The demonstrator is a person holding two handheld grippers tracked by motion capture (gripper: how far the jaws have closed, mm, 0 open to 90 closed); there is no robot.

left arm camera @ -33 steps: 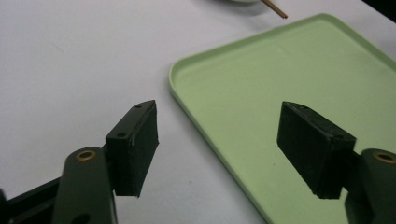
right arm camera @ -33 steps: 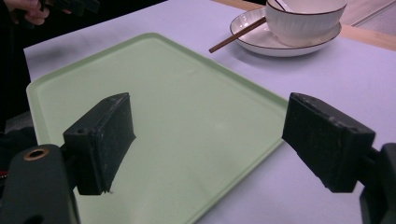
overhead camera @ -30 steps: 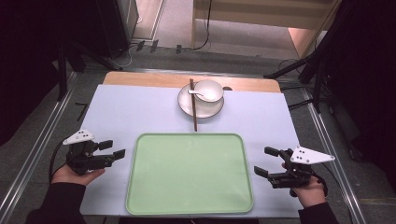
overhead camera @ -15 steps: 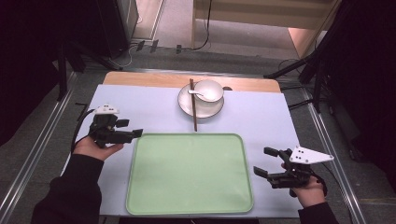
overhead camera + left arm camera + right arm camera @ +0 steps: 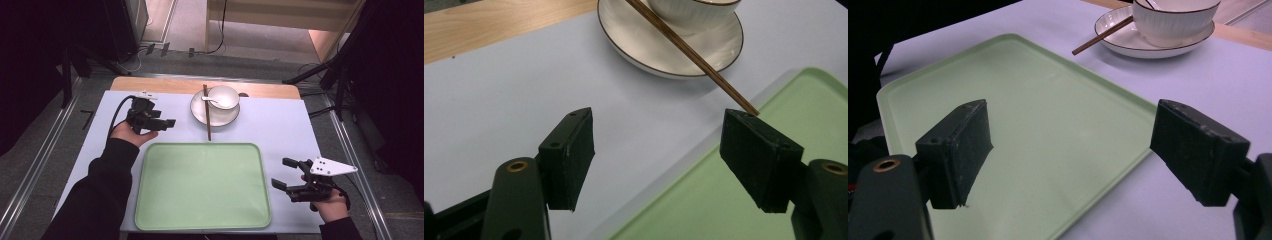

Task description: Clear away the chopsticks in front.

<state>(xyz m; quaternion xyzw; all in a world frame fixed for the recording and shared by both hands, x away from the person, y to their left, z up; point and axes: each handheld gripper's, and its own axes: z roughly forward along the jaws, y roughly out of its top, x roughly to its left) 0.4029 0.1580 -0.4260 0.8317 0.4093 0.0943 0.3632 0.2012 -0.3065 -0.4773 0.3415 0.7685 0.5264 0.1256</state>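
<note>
A white bowl with a spoon in it sits on a white plate at the far middle of the table. Brown chopsticks lie across the plate's left side, their tip near the green tray. My left gripper stands open to the left of the plate, empty, with the chopsticks' tip just beyond its right jaw. My right gripper stays open and empty at the tray's right edge, near the front. The tray lies bare in the right gripper view.
A pale blue mat covers the table, with a wooden strip along the far edge. Dark stands and cables are on the floor beyond. The person's left sleeve lies along the tray's left side.
My left gripper has moved from the near left of the tray forward and right, up to the plate's left side. The right gripper has stayed in place.
</note>
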